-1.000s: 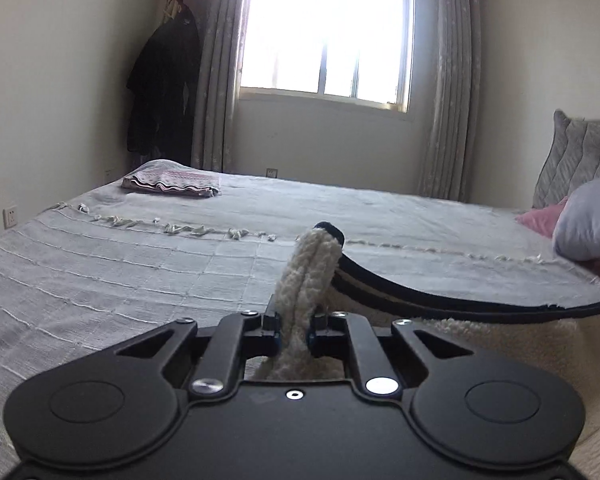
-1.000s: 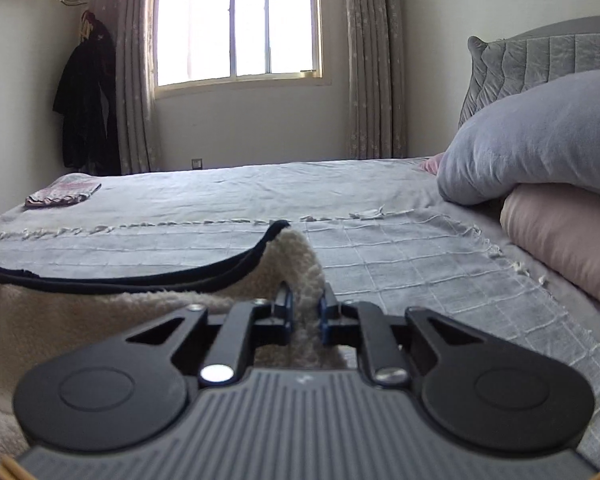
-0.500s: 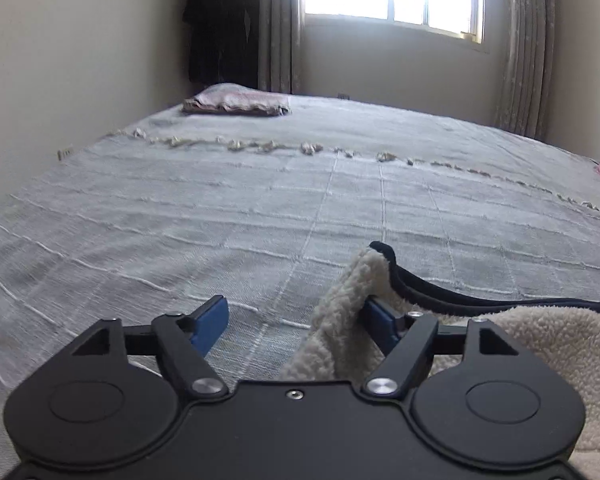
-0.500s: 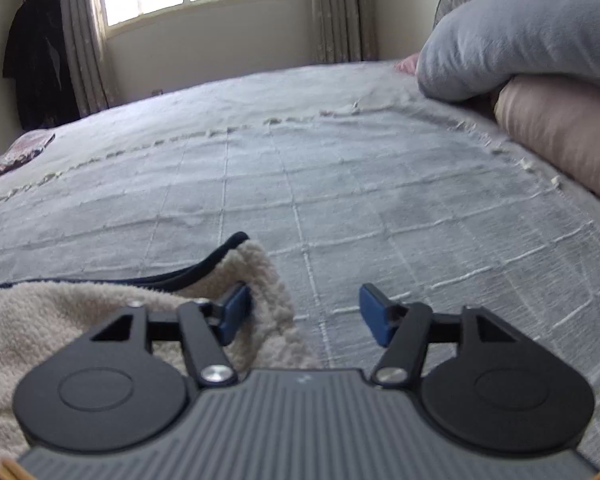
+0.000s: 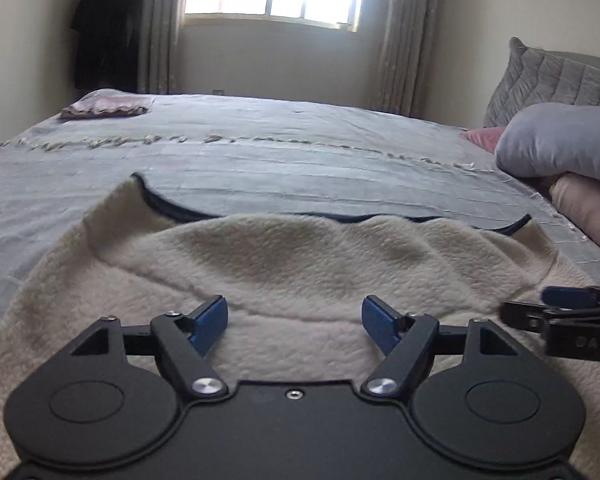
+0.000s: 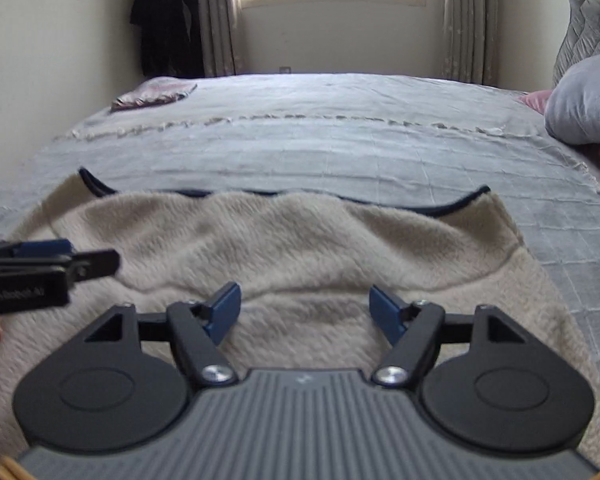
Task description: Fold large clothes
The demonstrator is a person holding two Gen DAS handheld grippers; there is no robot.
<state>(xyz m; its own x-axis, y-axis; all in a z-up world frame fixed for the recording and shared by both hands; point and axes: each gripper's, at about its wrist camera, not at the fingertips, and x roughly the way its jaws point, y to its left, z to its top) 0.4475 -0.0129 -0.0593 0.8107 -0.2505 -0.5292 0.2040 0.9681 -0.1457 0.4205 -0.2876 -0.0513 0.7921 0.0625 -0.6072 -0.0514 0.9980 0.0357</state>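
A cream fleece garment point(image 5: 300, 264) with a dark trimmed edge lies spread on the grey bed point(image 5: 260, 160), its far edge folded over toward the near side so a doubled layer shows. The left tongs point(image 5: 294, 322) stand wide apart over the fleece with nothing between their blue pads; their jaws have just been opening. The right tongs point(image 6: 305, 310) are likewise spread and empty, jaws just opened, hovering beside the left pair. One fold appears laid down and let go. The garment is still broad, so further folds and smoothing of the rippled top layer probably remain.
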